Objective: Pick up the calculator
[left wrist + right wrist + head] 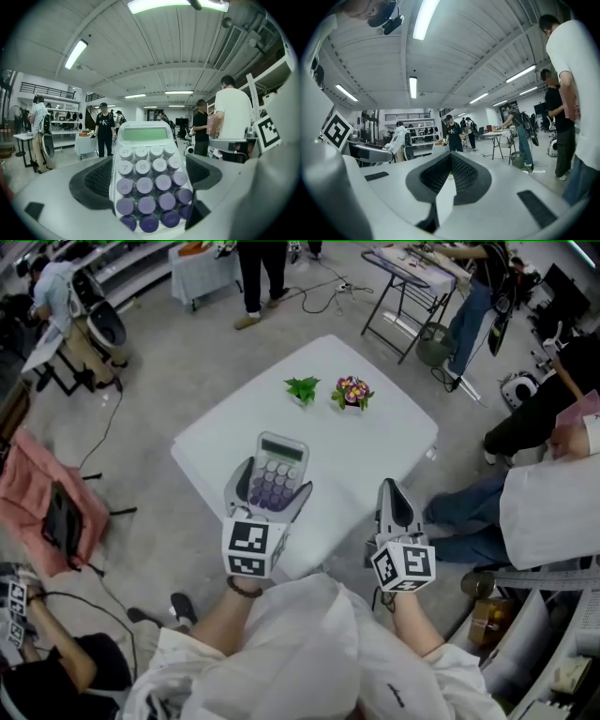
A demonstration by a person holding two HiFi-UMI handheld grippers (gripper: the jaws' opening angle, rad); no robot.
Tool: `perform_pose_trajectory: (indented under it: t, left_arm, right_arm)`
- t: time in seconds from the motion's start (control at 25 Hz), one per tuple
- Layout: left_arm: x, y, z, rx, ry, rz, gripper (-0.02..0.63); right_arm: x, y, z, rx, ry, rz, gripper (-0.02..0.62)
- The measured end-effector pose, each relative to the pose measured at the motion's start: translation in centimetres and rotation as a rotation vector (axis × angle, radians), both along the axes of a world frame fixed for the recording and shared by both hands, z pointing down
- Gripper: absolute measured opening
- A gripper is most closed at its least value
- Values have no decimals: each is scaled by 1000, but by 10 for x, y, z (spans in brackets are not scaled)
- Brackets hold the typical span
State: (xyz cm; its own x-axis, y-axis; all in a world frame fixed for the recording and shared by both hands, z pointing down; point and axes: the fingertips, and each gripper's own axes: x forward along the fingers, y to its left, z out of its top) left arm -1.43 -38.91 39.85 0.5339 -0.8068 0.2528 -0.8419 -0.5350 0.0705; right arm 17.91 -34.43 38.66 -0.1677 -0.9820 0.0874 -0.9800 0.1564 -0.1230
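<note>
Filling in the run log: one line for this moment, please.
left tool: shut on calculator, held up above table | right tool: shut, empty

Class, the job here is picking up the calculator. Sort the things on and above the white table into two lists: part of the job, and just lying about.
Part of the job:
- calculator
- left gripper, shut on it

Just lying about:
- small green plant
- small pot of flowers
- right gripper, shut with nothing in it
</note>
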Motion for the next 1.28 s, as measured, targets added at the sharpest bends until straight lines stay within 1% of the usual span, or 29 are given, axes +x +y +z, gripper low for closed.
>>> perform_pose_trajectory:
  t: [0.36,0.52,0.72,0.84,1.04,1.28]
  left_arm:
    - [-22,3,-38,97,49,-49,480]
    - [-31,6,-49,132,60,-65,480]
    - [-35,7,-55,154,57,-74,481]
    - [-36,10,-52,156,60,-84,482]
    - [-40,11,-48,143,86,-91,482]
    - [-41,9,-47,138,83,-90,481]
  right_arm:
    - [11,4,-34,81,28,2,17]
    - [13,7,-41,97,33,3,17]
    - [17,8,-48,104,33,5,17]
    - [21,11,-46,107,35,8,17]
    - [23,13,-43,107,20,25,17]
    - [24,12,-44,101,30,23,17]
